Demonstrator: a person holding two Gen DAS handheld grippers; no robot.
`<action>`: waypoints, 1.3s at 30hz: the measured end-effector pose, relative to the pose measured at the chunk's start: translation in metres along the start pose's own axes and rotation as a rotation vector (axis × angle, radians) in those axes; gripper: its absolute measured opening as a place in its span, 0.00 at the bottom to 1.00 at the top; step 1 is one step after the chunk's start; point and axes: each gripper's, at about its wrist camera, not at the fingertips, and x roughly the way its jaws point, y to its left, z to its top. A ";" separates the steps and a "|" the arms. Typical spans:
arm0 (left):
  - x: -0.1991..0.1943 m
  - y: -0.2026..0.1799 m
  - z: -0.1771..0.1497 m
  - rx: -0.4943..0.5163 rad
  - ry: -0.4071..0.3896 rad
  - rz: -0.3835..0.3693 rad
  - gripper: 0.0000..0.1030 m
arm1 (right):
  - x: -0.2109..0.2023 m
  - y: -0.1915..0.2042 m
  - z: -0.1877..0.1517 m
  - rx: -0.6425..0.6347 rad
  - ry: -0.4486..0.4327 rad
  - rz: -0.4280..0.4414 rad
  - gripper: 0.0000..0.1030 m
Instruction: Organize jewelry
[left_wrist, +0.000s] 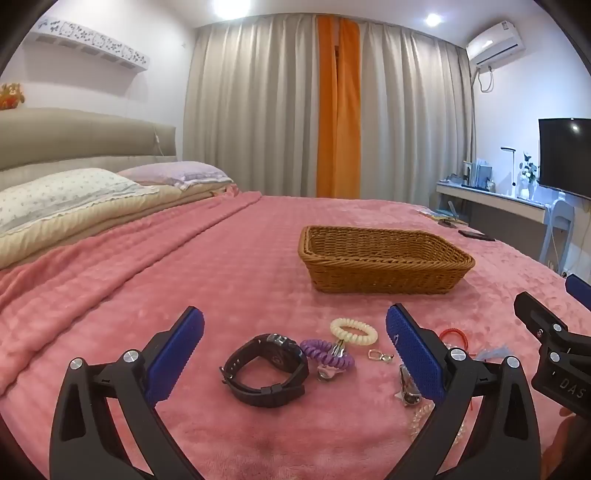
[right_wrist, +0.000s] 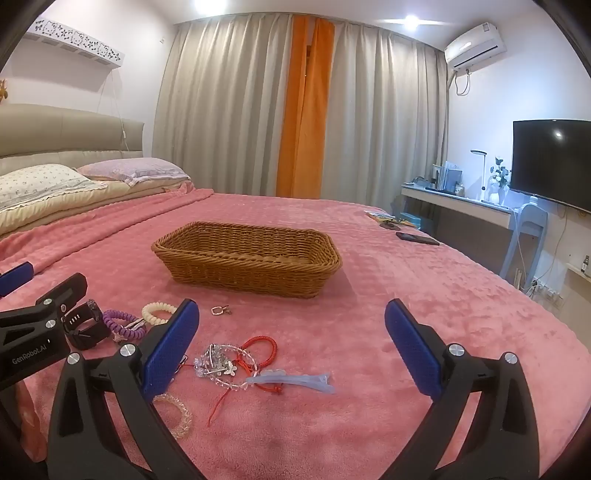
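A wicker basket stands on the pink bed, nothing visible in it. In the left wrist view, my open left gripper hovers over a black watch, a purple coil band, a cream coil band and a small gold clasp. In the right wrist view, my open, empty right gripper hangs above a red cord bracelet, a crystal bead bracelet, a pale blue hair clip and a clear bangle.
The pink blanket covers the whole bed. Pillows lie at the far left. A phone and small booklets lie near the far right edge. A desk with a TV stands beyond.
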 end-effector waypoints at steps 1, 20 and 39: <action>0.000 0.000 0.000 -0.001 0.001 0.000 0.93 | 0.000 0.000 0.000 -0.002 0.007 0.000 0.93; 0.001 0.000 0.000 0.006 0.006 0.001 0.93 | 0.000 -0.001 0.000 0.003 0.004 0.001 0.93; -0.003 0.000 0.001 0.012 -0.004 -0.001 0.93 | 0.000 -0.001 0.000 0.005 0.004 0.002 0.93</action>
